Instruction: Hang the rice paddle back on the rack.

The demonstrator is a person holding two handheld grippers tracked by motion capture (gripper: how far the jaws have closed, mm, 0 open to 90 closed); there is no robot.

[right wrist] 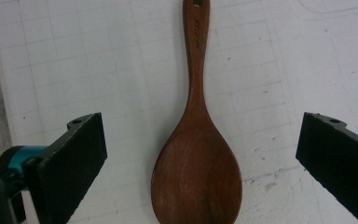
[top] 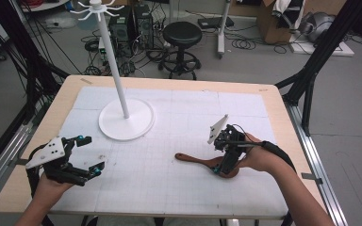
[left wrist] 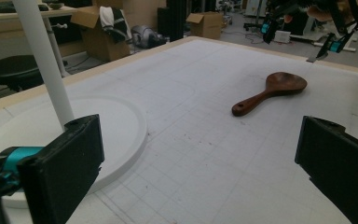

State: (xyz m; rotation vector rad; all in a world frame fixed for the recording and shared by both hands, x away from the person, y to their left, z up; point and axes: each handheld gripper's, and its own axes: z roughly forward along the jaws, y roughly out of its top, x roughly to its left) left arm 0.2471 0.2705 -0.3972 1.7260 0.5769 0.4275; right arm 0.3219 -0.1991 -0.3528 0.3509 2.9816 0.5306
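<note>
On the white mat (top: 169,179), the spoon (top: 202,163) lay flat, right of centre. The right gripper (top: 225,162) hung directly above its bowl, jaws wide, not touching. The left gripper (top: 86,157) sat well apart, jaws wide, near the stand (top: 125,123).

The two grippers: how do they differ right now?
The right gripper hangs directly over the wooden spoon, jaws either side of its bowl, pointing down. The left gripper sits near the white stand, with only bare mat between its jaws, pointing across the table. Both are open and hold nothing.
</note>
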